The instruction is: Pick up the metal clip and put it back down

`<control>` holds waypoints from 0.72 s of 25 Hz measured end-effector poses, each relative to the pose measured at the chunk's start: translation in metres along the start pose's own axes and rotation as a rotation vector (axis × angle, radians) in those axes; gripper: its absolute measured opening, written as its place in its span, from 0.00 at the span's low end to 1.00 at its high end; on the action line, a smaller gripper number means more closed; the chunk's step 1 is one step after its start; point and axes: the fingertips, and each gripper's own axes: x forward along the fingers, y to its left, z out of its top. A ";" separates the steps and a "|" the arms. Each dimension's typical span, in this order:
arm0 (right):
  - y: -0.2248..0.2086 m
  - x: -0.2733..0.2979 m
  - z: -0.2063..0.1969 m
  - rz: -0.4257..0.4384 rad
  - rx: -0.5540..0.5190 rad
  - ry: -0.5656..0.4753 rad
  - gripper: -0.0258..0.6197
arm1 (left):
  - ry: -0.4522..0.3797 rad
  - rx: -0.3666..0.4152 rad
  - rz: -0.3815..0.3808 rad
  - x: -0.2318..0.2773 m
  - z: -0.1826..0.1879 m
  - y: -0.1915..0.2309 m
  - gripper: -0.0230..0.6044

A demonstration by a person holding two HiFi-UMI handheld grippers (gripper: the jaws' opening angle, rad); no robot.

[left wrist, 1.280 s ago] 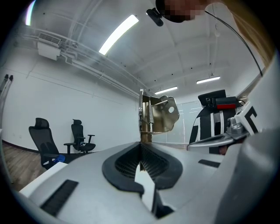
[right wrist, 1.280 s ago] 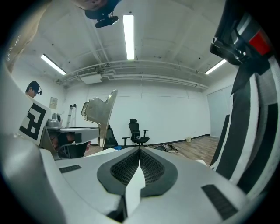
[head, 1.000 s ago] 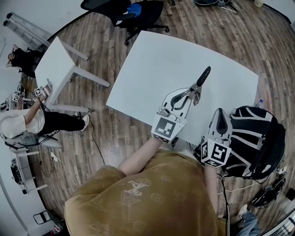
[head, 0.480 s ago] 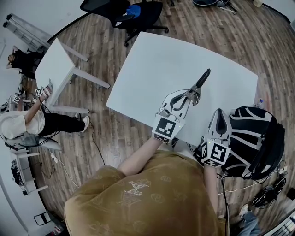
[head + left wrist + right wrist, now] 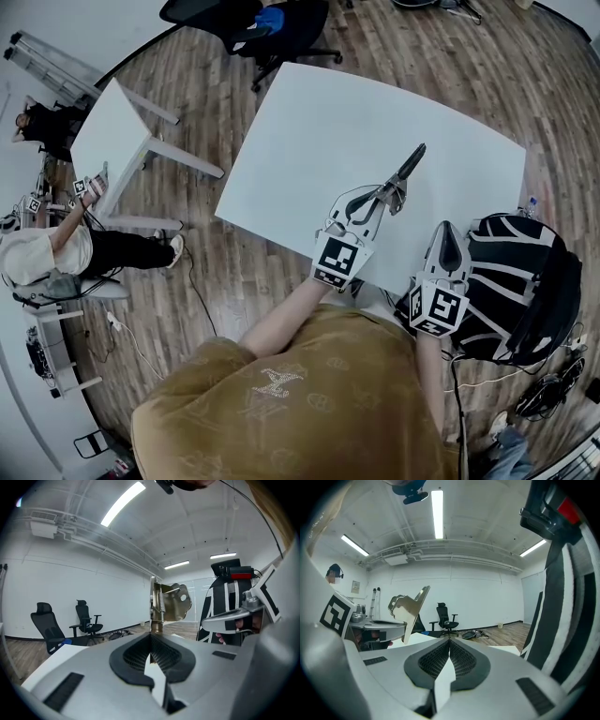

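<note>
One metal clip point(image 5: 405, 173) is sitting centre-right of frame, clamped in the left gripper point(image 5: 382, 194) | its long axis is pointing up-right, over the white table point(image 5: 319, 131) | right gripper point(image 5: 448, 234), jaws together on nothing, is hanging lower right, farther off.

I find no word, brand or number that I can read. The marker cube point(image 5: 338, 259) at the back of my left gripper point(image 5: 384, 194) and the right gripper's cube point(image 5: 439, 309) carry only black-and-white square patterns. The metal clip point(image 5: 171, 603) clamped in my left gripper shows no legible stamp. My shirt's point(image 5: 281, 394) print and the wall notice point(image 5: 356, 587) ahead-left of my right gripper point(image 5: 448, 230) are too small to read.
</note>
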 end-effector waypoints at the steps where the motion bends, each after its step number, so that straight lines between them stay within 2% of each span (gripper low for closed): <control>1: -0.001 0.000 -0.002 -0.003 0.002 0.004 0.05 | 0.008 0.001 -0.001 0.001 -0.003 0.000 0.05; 8: -0.005 0.001 -0.006 -0.008 0.013 0.013 0.05 | 0.061 -0.001 -0.007 0.004 -0.024 -0.001 0.05; 18: 0.000 0.009 -0.025 0.023 0.025 0.065 0.05 | 0.182 -0.009 0.005 0.005 -0.071 0.005 0.05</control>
